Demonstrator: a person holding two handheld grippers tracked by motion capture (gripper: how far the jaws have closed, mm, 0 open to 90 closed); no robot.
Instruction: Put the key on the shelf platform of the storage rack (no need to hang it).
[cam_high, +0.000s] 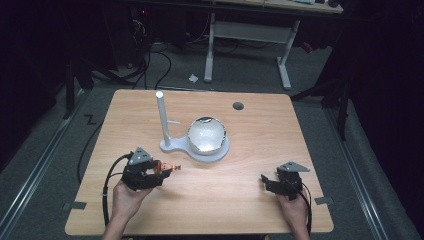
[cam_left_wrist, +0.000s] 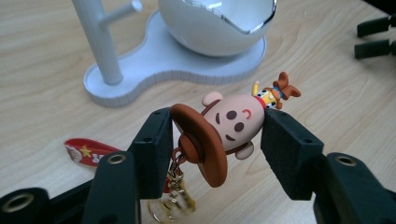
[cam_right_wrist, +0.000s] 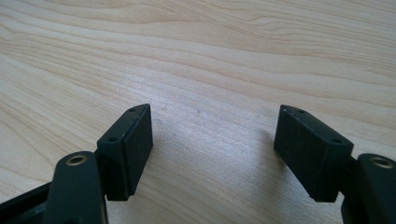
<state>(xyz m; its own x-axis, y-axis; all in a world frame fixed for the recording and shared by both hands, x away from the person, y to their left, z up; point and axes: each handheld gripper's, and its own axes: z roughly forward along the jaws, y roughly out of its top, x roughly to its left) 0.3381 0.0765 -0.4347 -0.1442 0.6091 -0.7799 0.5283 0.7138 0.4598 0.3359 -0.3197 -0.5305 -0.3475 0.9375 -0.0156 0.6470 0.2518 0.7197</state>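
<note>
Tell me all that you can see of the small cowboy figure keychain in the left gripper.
The cowboy figure keychain looks like soft rubber: a peach face with dark oval eyes, a wide brown hat, small ears, and a tiny yellow body. It lies sideways between the jaws of the left gripper, the hat toward one jaw, the body toward the other. A gold clasp hangs under the hat, and a red tag lies on the wooden table.

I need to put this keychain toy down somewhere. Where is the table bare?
Bare wood runs between the left tool and the right tool, in front of the white stand. The far right, near the round hole, is free too. Only the middle, around the bowl, is crowded.
</note>
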